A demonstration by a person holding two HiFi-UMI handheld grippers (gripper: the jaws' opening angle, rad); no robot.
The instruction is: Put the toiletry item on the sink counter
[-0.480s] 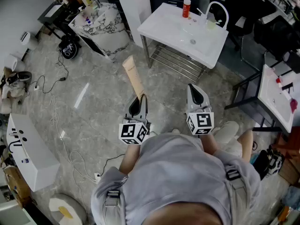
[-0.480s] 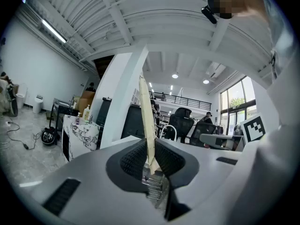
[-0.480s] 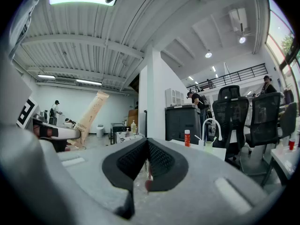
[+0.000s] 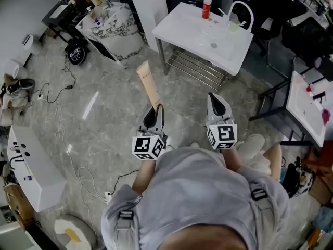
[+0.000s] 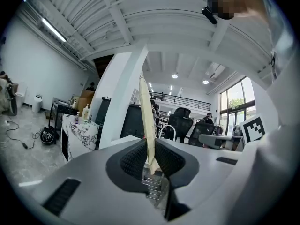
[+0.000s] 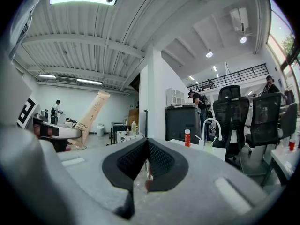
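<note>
My left gripper [image 4: 154, 112] is shut on the lower end of a long tan toothbrush box [image 4: 148, 84], which sticks up and forward from the jaws. In the left gripper view the box [image 5: 146, 121] rises edge-on from between the pads. My right gripper [image 4: 217, 104] hangs beside it, shut with nothing in it; in its own view the jaws [image 6: 148, 162] meet, and the box [image 6: 92, 114] shows at the left. The white sink counter [image 4: 185, 29] stands ahead, with a basin and a white tap [image 4: 243, 10].
A red bottle [image 4: 207, 8] and a cup [image 4: 234, 25] stand at the sink's back edge. A marble-patterned counter [image 4: 115, 27] with bottles stands at the far left. Cables lie on the grey floor [image 4: 67, 119]. Another white sink [image 4: 306, 105] is at the right.
</note>
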